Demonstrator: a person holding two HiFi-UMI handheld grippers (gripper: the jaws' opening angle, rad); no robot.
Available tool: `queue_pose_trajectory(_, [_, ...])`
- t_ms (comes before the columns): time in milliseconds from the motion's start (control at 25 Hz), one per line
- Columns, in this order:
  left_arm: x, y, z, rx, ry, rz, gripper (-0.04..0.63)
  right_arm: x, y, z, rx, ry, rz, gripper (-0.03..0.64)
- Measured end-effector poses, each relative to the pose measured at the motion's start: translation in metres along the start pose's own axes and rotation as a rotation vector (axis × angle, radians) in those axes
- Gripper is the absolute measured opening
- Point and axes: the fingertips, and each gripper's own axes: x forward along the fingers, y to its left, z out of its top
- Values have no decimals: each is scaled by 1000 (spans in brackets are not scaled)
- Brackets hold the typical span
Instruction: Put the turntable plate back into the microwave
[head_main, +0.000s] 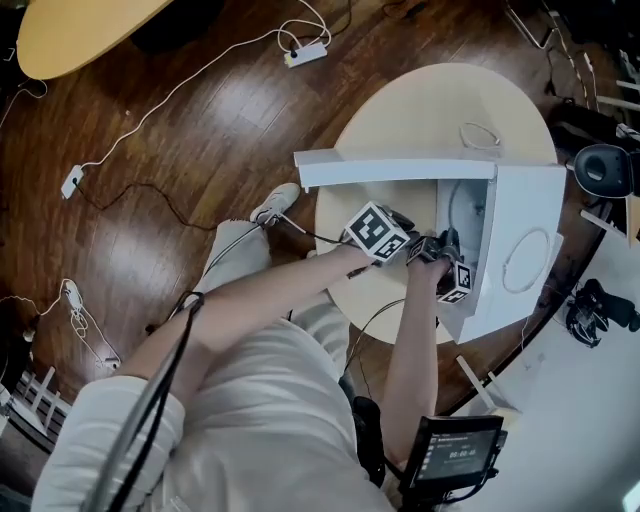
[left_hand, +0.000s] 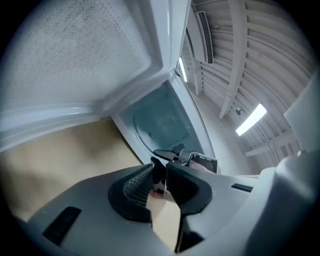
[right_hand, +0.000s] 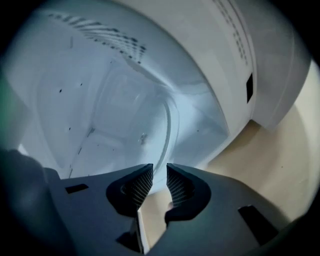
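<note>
Plainly, both of the person's arms reached from the lower left of the head view toward the open microwave (head_main: 520, 200) at the right centre. It stood on a round pale table (head_main: 440, 110). The left forearm ran up and rightward, and the right forearm rose almost straight up the frame. The left gripper (head_main: 405, 232) hung just outside the opening, with the right gripper (head_main: 443, 250) beside it at the mouth of the cavity (right_hand: 90, 145).

The glass turntable plate (right_hand: 135, 115) sat inside that cavity, its broad face turned toward the right gripper's camera (being round, it had no long axis to speak of). Nothing else showed in the cavity.

The right gripper's jaws stood a narrow gap apart just short of the plate's rim, clamping nothing. The left gripper's jaws were likewise slightly parted and empty, with the right gripper visible beyond them. The door (head_main: 395, 170) stood swung wide, filling the upper left of the left gripper view.
</note>
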Motion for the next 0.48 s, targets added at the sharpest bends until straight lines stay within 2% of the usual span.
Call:
queue_pose_trajectory(120, [-1,-14,2,12,5,5,68,-23,4,-24,-160,76,-9,69])
queue_pose_trajectory(280, [-3,-27,6,51,18,7,69,-55,7,-41,-299,113,24,69])
queue_pose_trajectory(480, [-10,-38,19,98,40,-4,68,-97,56,-47,-715,96,160,69])
